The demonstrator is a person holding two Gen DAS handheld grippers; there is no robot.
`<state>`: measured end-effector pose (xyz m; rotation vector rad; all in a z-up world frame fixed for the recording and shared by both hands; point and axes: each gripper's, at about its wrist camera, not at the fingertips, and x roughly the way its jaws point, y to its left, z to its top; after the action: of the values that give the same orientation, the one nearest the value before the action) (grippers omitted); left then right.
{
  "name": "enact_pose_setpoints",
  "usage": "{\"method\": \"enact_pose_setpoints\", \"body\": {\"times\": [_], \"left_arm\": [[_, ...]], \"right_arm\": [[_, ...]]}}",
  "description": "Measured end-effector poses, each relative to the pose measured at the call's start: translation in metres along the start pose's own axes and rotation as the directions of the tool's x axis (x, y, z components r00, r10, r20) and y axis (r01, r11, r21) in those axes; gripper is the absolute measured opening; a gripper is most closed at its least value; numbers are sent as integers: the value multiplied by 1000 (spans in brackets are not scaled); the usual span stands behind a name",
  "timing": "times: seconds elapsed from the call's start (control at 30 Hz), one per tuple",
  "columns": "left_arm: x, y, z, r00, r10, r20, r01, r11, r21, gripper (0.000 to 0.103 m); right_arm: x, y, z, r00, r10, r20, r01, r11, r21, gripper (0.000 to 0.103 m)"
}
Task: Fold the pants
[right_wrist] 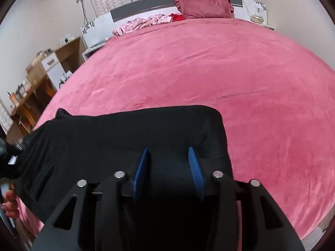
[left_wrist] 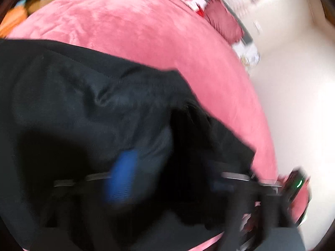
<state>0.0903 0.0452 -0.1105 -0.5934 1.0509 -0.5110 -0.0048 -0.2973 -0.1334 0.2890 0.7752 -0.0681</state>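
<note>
Black pants (right_wrist: 125, 129) lie folded across the near part of a pink bed (right_wrist: 209, 73), with their near edge hanging toward me. My right gripper (right_wrist: 168, 152) points down onto them, its blue pads (right_wrist: 142, 173) a hand's breadth apart with a hump of black cloth between them. The left wrist view is blurred. In it the pants (left_wrist: 83, 104) fill the lower left. My left gripper (left_wrist: 171, 167) stands wide open over them, with one blue pad (left_wrist: 123, 173) clear and the other half hidden by dark cloth. The left gripper (right_wrist: 6, 152) also shows at the far left edge.
A dark pink pillow (right_wrist: 205, 6), a pink patterned garment (right_wrist: 144, 24) and a red cloth (right_wrist: 178, 17) lie by the headboard. A wooden desk with clutter (right_wrist: 31, 96) stands left of the bed. A person's fingers (right_wrist: 9, 205) show at the lower left. Pale floor (left_wrist: 293, 104) lies beside the bed.
</note>
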Motion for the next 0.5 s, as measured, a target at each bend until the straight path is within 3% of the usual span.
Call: {"method": "enact_pose_setpoints", "body": {"times": [0.1, 0.23, 0.27, 0.33, 0.37, 0.4, 0.43, 0.5], "left_arm": [[1, 1, 2, 997, -82, -8, 82, 995, -50, 90], [-9, -4, 2, 988, -153, 28, 154, 988, -3, 94], [-8, -6, 1, 988, -150, 32, 150, 989, 12, 95], [7, -14, -1, 998, -64, -20, 66, 995, 72, 94], [22, -23, -5, 998, 9, -70, 1, 991, 137, 87], [24, -30, -14, 996, 54, -76, -39, 982, 185, 53], [31, -40, -18, 987, 133, -89, -105, 958, 266, 28], [24, -50, -17, 988, 113, -109, -80, 959, 273, 20]], "right_arm": [[-13, -4, 0, 999, 18, 27, -20, 997, 70, 44], [-40, 0, 6, 994, 29, 101, -37, 996, 76, 44], [-43, 3, 6, 995, 27, 95, -33, 998, 59, 44], [-34, 6, 4, 998, 31, 49, -33, 998, 44, 38], [-27, 7, 3, 1000, 19, 24, -20, 999, 42, 35], [-20, 5, 1, 1000, 3, -2, -3, 999, 47, 34], [-17, 4, 1, 1000, -2, -13, 3, 998, 56, 29], [-20, -1, 5, 1000, -13, -20, 15, 996, 92, 28]]}}
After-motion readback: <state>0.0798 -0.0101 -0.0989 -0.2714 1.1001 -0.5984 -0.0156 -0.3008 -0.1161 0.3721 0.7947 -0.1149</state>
